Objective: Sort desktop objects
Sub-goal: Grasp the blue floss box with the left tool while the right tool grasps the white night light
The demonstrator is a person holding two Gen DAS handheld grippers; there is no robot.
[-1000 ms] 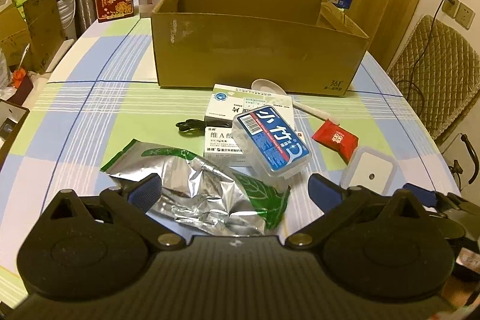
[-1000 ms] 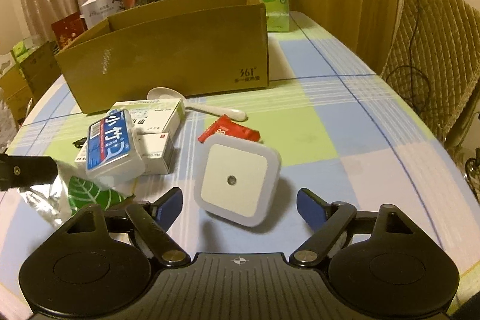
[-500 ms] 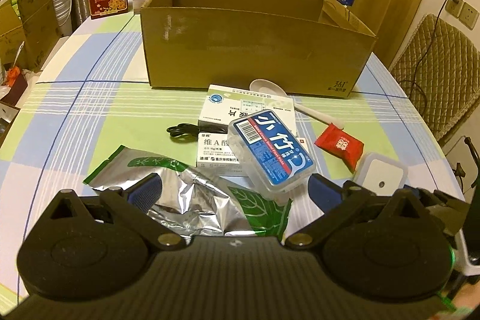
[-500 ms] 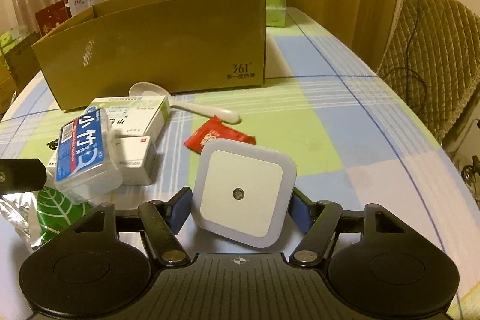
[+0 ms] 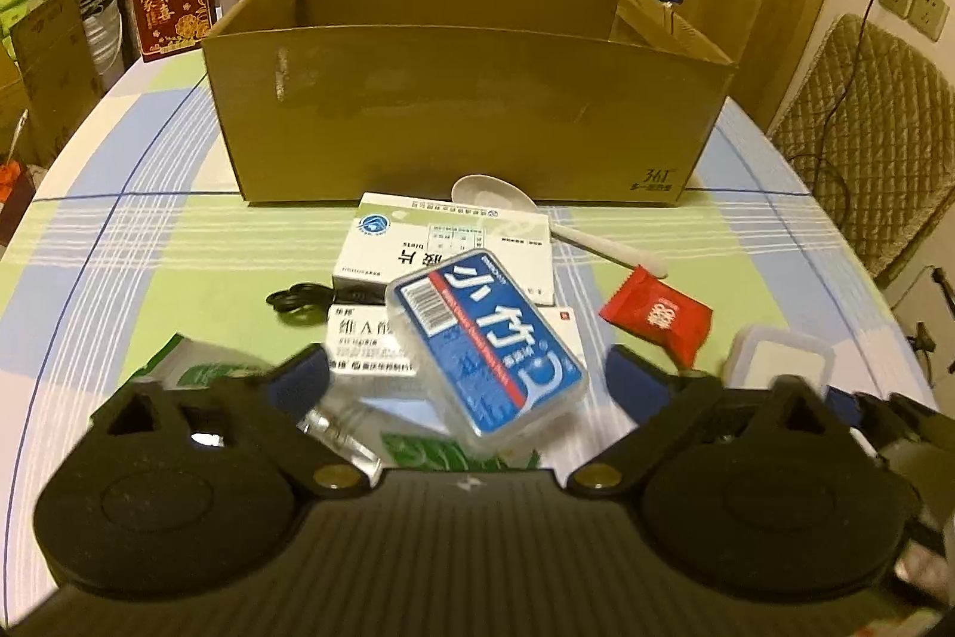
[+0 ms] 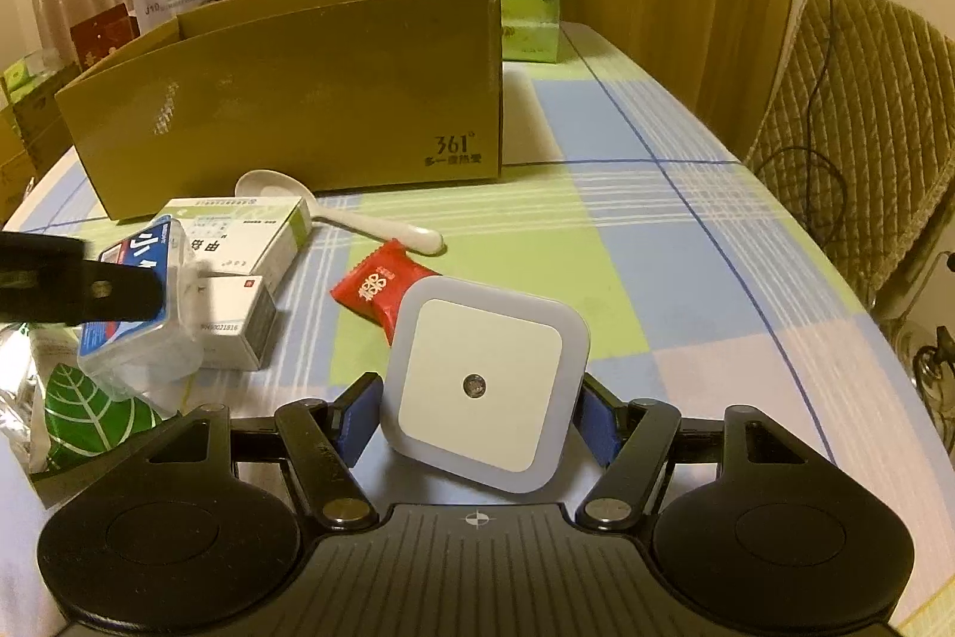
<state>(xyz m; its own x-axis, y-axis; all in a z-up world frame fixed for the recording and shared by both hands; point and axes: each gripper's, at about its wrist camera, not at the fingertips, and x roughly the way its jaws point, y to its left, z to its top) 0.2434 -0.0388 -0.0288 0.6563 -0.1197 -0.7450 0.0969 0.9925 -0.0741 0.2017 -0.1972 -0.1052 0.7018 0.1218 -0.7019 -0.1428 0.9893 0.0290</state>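
Left wrist view: your left gripper (image 5: 465,374) has its jaws apart and closing, with the clear floss-pick case (image 5: 484,343) with a blue label lying between them; the blue pads do not yet press on it. That case rests tilted on top of two white medicine boxes (image 5: 453,243), and its near end overhangs a crumpled silver and green foil pouch (image 5: 197,368). A black hair tie (image 5: 295,301) lies just left of the boxes. A white spoon (image 5: 495,195) lies behind them, its bowl near the front wall of the open cardboard box (image 5: 465,117), which stands at the far side of the checked counter (image 5: 149,249). A red candy packet (image 5: 655,313) lies right of the case, near the spoon's handle.

Right wrist view: your right gripper (image 6: 480,413) is clamped on the square white night light (image 6: 486,380); both blue pads press its left and right sides. The night light sits tilted, its face with the small round sensor turned toward the camera, and its far edge overlaps the red candy packet (image 6: 370,288). Whether it is off the counter (image 6: 686,279) you cannot tell from this angle. One finger of your left gripper shows at the left edge, in front of the floss-pick case (image 6: 140,338). The cardboard box (image 6: 298,94) stands well beyond, marked 361 on its near right corner. Cartons and a dark pot are stacked behind it, and a quilted chair (image 6: 859,129) stands to the right of the counter.
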